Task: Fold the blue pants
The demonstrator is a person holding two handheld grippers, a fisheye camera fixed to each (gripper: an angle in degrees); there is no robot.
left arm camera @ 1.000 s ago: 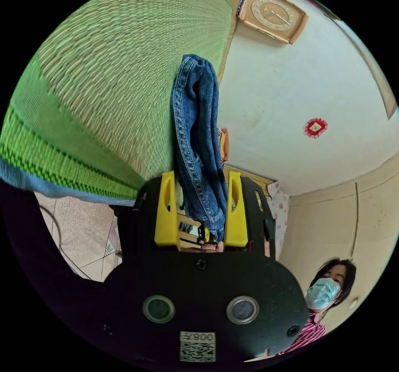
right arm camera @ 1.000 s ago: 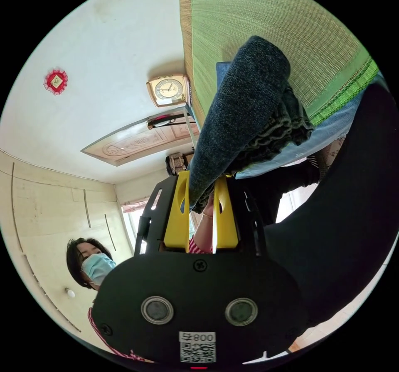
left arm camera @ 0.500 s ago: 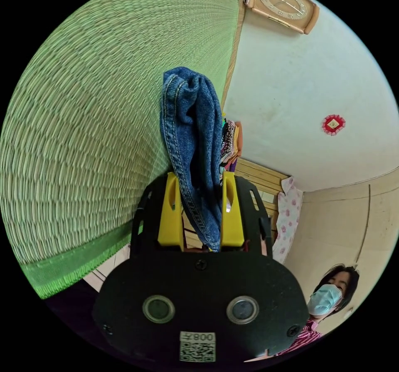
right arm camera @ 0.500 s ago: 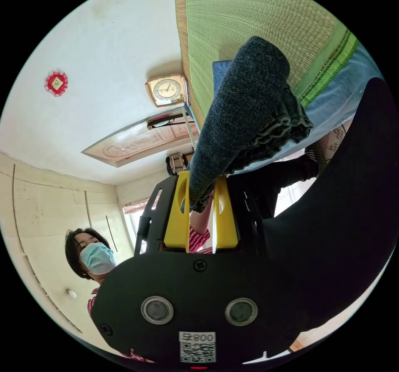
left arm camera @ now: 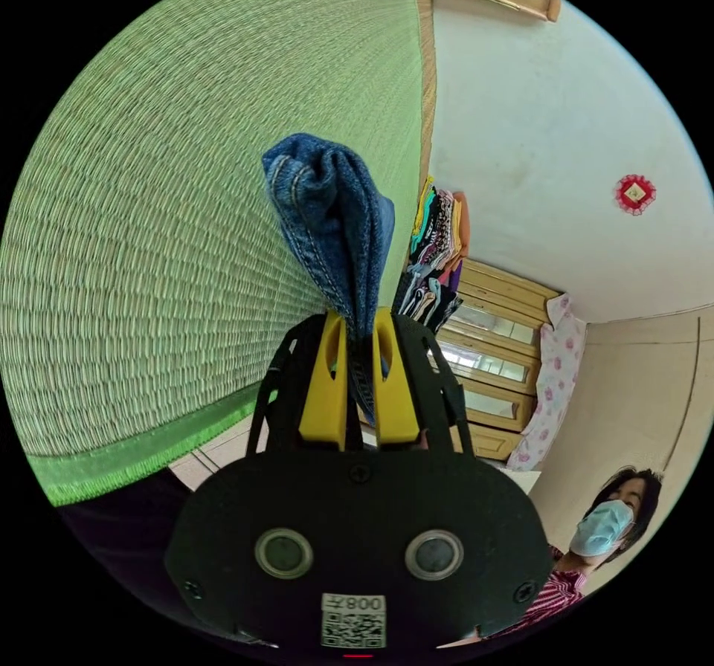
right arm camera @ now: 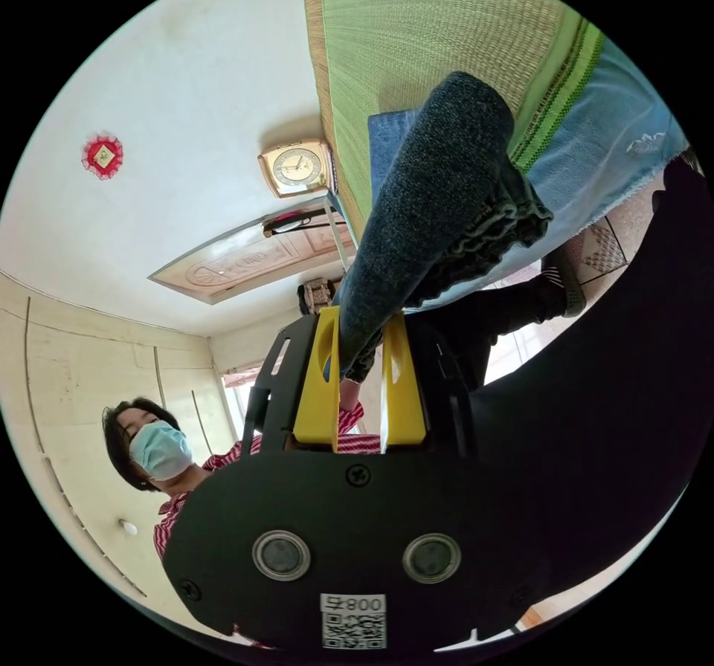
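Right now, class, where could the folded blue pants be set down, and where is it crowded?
Free: the green mat, bare from its green border strip up to the tan edge by the wall. Crowded: the stacked clothes beyond that edge. Both grippers hold the blue pants.

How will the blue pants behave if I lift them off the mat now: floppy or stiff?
Likely floppy: the blue pants bunch and fold over above the left gripper. Probably fairly heavy, since the denim looks thick and seamed. The right gripper pinches a thick wad, so slipping seems unlikely.
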